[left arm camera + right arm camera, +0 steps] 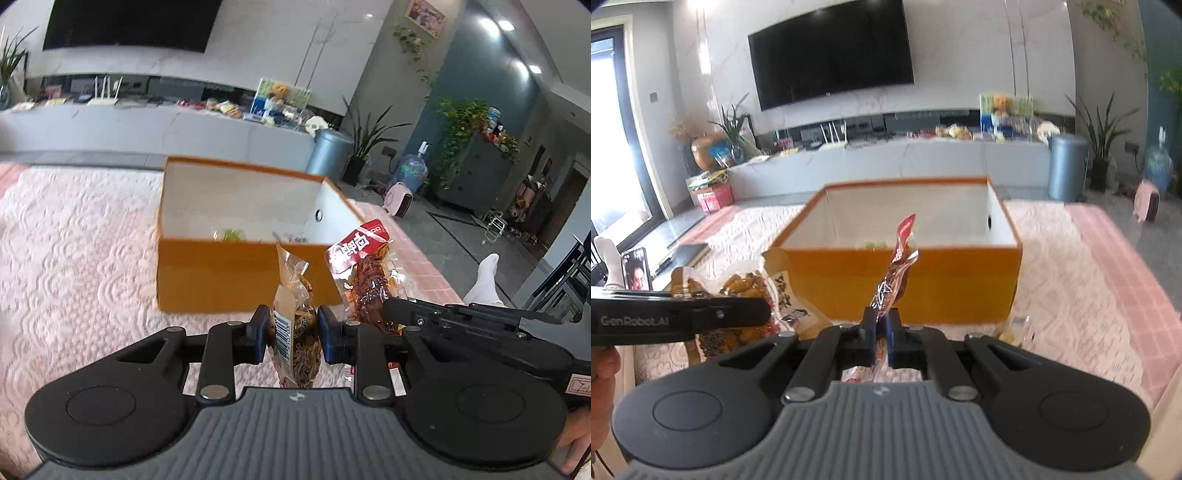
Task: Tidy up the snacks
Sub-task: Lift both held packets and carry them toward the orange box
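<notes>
Two grippers (291, 334) (881, 332), two snack packets (295, 332) (895, 269), one orange box (236, 273)

Box (905, 280) sits on the bench (1071, 266), open top, some small items inside. Left gripper (291, 332) and right gripper (881, 332) side by side in front of the box, each with a packet between the fingers: left packet (295, 332), right packet (894, 273). Cabinet (886, 166) behind the box, bin (1067, 166) at its right end.

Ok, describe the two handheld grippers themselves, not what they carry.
Both match: the left gripper and right gripper have black linkage arms with silver pivot pins, blue-padded fingers and a ribbed grey body. White "GenRobot.AI" lettering marks the left one's side.
</notes>
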